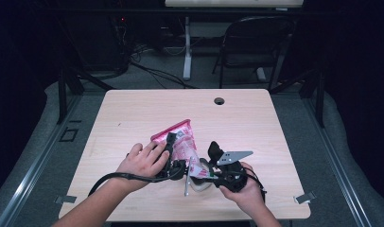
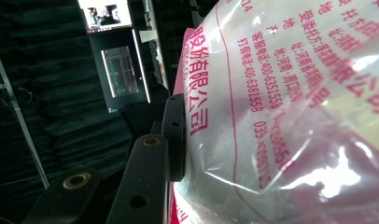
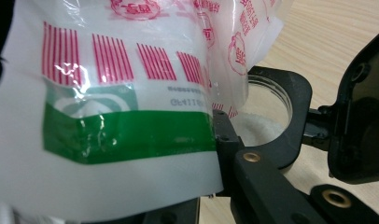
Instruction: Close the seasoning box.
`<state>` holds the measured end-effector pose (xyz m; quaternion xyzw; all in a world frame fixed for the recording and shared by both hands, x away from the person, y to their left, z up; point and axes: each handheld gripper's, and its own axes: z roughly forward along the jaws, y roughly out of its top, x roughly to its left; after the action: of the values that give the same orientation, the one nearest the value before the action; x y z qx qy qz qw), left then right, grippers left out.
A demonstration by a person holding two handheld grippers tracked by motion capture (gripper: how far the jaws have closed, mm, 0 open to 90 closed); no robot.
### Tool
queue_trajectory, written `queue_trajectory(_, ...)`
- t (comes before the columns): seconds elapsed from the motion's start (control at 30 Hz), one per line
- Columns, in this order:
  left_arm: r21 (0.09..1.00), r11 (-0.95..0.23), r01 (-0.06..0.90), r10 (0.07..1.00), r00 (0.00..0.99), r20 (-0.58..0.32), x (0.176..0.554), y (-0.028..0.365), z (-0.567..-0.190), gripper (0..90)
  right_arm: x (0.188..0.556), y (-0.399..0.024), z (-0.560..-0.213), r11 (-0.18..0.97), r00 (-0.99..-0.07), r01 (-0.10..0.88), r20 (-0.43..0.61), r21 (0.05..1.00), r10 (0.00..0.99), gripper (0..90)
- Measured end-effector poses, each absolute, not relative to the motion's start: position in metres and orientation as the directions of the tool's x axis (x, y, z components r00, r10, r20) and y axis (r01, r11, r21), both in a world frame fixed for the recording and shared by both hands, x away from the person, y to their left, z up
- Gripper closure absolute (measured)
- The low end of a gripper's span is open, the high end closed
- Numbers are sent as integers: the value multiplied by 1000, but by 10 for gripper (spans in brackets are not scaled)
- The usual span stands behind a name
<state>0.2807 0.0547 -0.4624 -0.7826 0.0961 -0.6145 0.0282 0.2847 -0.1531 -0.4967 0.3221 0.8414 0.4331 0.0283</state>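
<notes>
Near the front edge of the counter [image 1: 133,113], the bag [image 1: 178,139] slants with its long axis running from a raised far end, up-left in the high view, down to a mouth over the jar [image 3: 267,126]. White grains already lie in the jar; much seems left to pour. The left gripper [image 1: 170,142] fingers clamp the bag's body; the right gripper [image 1: 213,163] fingers pinch its lower end.

Dark lab or studio — monitors [image 2: 117,70], cables [image 1: 152,71], folding chair [image 1: 256,42].
</notes>
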Motion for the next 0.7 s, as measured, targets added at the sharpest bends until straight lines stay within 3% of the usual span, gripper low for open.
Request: queue_trajectory(0.7, -171, -977, -126, -194, 203, 960, 280, 54, -462, 735, 285, -153, -497, 418, -785, 520, 224, 745, 577, 900)
